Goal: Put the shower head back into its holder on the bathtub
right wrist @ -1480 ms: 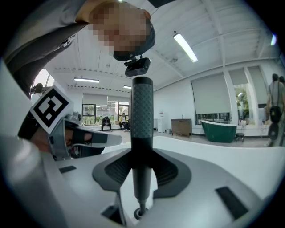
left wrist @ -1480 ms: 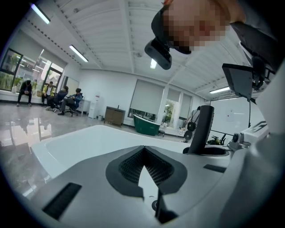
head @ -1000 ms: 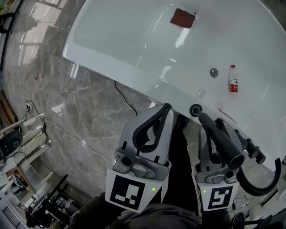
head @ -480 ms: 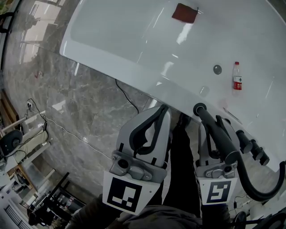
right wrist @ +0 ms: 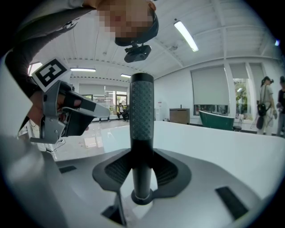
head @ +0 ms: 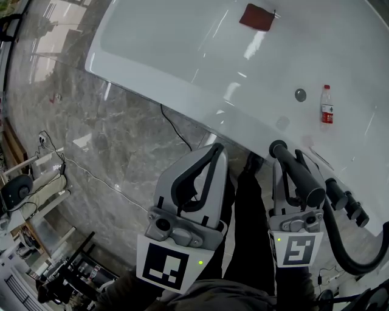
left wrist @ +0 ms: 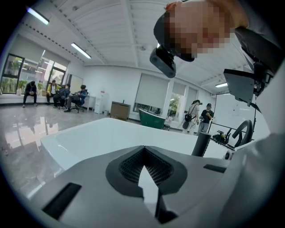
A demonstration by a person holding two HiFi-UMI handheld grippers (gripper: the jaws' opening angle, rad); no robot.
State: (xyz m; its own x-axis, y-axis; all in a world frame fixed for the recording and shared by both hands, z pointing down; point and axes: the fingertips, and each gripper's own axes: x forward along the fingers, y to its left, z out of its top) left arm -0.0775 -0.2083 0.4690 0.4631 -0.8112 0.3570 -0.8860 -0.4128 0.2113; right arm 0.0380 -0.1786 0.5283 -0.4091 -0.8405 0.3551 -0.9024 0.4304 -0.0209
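My right gripper (head: 294, 172) (right wrist: 142, 167) is shut on the black shower head (head: 298, 176) (right wrist: 141, 107), clamping its textured handle. The handle sticks out past the jaws towards the white bathtub (head: 182, 48) (right wrist: 213, 142). Its black hose (head: 341, 246) curves off to the lower right. Black fittings (head: 346, 203) sit on the tub's rim just right of that gripper; I cannot tell which is the holder. My left gripper (head: 214, 150) (left wrist: 143, 151) is shut on nothing, over the floor by the tub's edge. The left gripper view shows the shower head (left wrist: 201, 143) at its right.
Inside the tub lie a red cloth (head: 258, 16), a small bottle (head: 327, 104) and a drain (head: 300, 94). A black cable (head: 173, 130) runs over the grey marble floor (head: 91, 133). Stands and gear (head: 24, 194) sit lower left. People (left wrist: 67, 95) are at the room's far side.
The right gripper and shower head have drifted slightly right in the head view, and the tub sits a little higher. Both grips are unchanged.
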